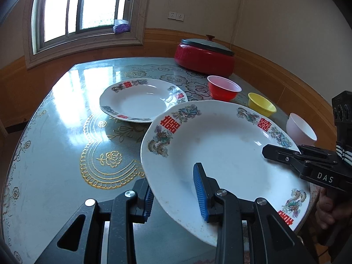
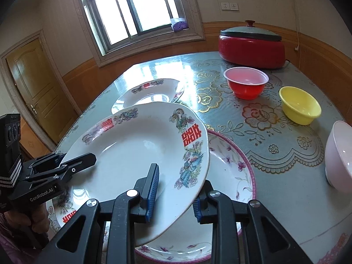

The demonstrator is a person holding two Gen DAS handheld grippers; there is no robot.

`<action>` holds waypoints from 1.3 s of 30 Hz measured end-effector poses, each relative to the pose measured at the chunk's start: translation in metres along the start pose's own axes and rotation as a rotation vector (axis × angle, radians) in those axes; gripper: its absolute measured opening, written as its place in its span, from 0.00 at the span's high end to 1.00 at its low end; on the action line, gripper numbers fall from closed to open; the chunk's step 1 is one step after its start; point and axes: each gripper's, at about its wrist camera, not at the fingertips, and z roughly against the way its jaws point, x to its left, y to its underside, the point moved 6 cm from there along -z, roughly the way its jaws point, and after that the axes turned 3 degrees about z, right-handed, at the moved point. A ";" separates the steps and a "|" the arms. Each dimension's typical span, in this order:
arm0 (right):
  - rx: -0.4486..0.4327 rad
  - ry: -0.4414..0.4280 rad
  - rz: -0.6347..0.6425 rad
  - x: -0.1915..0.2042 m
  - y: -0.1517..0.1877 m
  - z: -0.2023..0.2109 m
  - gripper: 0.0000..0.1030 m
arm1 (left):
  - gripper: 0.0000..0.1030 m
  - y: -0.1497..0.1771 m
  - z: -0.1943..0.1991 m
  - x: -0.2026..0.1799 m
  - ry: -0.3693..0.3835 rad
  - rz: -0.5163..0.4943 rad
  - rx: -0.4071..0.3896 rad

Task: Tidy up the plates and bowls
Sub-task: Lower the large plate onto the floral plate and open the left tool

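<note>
A large white plate with red characters and dragon motifs [image 1: 222, 145] [image 2: 132, 149] is held tilted above the table by both grippers. My left gripper [image 1: 176, 193] is shut on its near-left rim; it also shows in the right wrist view [image 2: 72, 165]. My right gripper [image 2: 176, 193] is shut on its near-right rim; it also shows in the left wrist view [image 1: 279, 154]. Under it lies a pink-rimmed floral plate [image 2: 237, 171]. A second red-character plate [image 1: 140, 101] [image 2: 151, 92] sits farther back. A red bowl [image 1: 223, 88] [image 2: 246, 83], a yellow bowl [image 1: 261, 104] [image 2: 300, 105] and a pink-white bowl [image 1: 301, 129] [image 2: 338, 156] stand to the right.
A red pot with a dark lid [image 1: 204, 55] [image 2: 252, 46] stands at the table's far right corner. The glass-topped table [image 1: 55, 132] has a floral cloth under the glass. A window and a tissue box [image 1: 121, 26] are behind; a door [image 2: 33, 83] is at left.
</note>
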 end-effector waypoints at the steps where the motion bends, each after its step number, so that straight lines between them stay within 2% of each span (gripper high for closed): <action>1: 0.000 0.005 -0.005 -0.004 0.001 0.002 0.74 | 0.67 0.000 -0.002 -0.003 0.005 -0.004 0.002; 12: 0.042 0.059 -0.066 -0.039 0.020 0.008 0.74 | 0.67 0.007 -0.028 -0.038 0.055 -0.035 0.062; 22: 0.104 0.061 -0.097 -0.055 0.035 -0.007 0.74 | 0.67 0.020 -0.047 -0.044 0.038 -0.026 0.134; 39: 0.145 0.052 -0.053 -0.051 0.034 -0.001 0.68 | 0.67 0.021 -0.046 -0.041 0.033 -0.010 0.141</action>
